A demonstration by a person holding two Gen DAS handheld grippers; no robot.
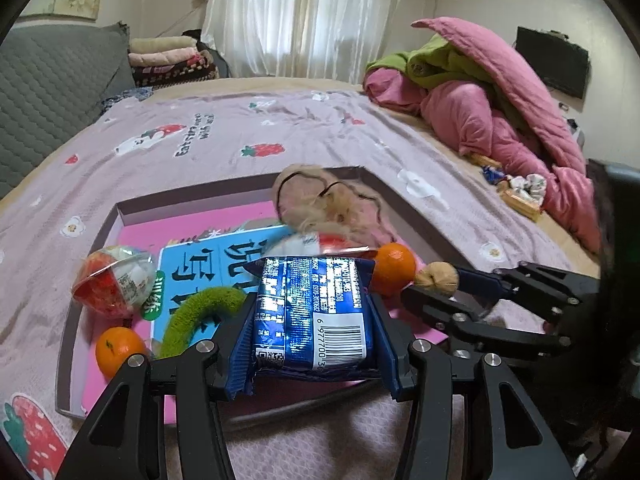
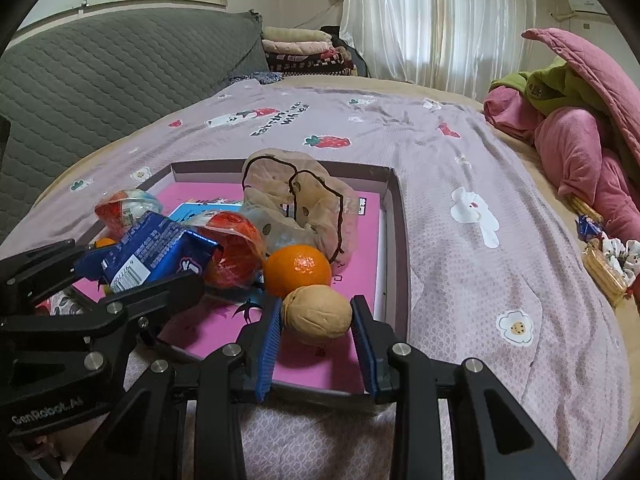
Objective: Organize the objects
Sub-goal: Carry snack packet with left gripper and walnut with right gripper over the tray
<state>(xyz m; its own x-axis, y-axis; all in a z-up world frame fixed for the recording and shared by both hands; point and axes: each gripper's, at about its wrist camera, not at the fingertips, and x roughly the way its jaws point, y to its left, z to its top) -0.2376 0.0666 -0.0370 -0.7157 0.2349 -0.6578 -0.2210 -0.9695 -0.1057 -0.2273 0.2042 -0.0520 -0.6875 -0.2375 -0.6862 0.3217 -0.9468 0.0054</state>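
The blue snack packet (image 1: 316, 316) sits clamped between the pads of the left gripper (image 1: 314, 320), held over the near part of the shallow box (image 1: 120, 216) on the bed. The walnut (image 2: 318, 314) lies between the fingers of the right gripper (image 2: 320, 320); its jaws stand slightly wider than the nut, so whether they grip it cannot be told. A good release probably means lowering each item to a bare pink patch before opening, clear of the orange (image 2: 298, 270) touching the walnut. The box already holds a blue booklet (image 1: 208, 260), a green plush strip (image 1: 192, 316), a second orange (image 1: 118, 350), red-and-white wrapped balls (image 1: 114, 284) and a beige pouch (image 2: 296, 204).
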